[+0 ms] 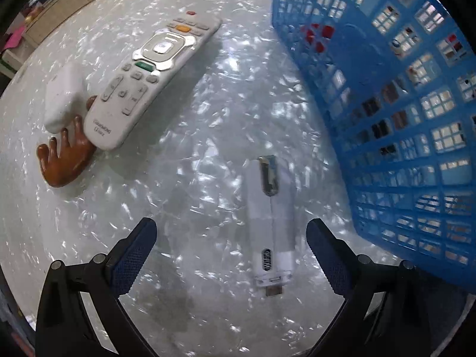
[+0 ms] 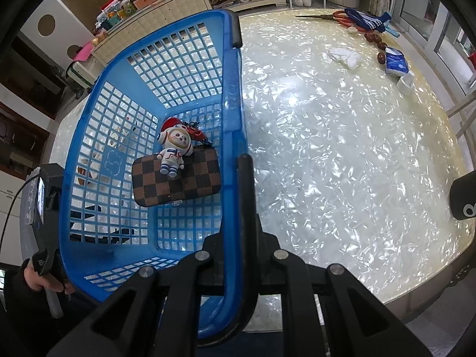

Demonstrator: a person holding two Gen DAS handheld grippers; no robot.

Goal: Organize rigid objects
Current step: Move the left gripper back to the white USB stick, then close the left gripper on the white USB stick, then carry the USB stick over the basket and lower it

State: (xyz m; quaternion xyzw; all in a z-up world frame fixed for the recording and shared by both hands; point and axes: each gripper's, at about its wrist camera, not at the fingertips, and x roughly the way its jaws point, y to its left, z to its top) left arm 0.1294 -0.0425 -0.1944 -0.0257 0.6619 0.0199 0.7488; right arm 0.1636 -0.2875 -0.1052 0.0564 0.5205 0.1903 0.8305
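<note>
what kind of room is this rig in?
Probably a home living or dining room: a shell-patterned table, cluttered low cabinets behind it, and household bits like a remote and scissors.

Blue plastic lattice basket (image 2: 229, 95) noted on pearly white, flake-patterned tabletop (image 2: 342, 154). Brown-and-dark checkered rectangular case (image 2: 190, 187) seen inside, with white, red-capped astronaut figurine (image 2: 174, 148). White remote control (image 1: 148, 80) marked by orange and green buttons; glossy brown hand-shaped piece (image 1: 64, 160) recorded.
</note>
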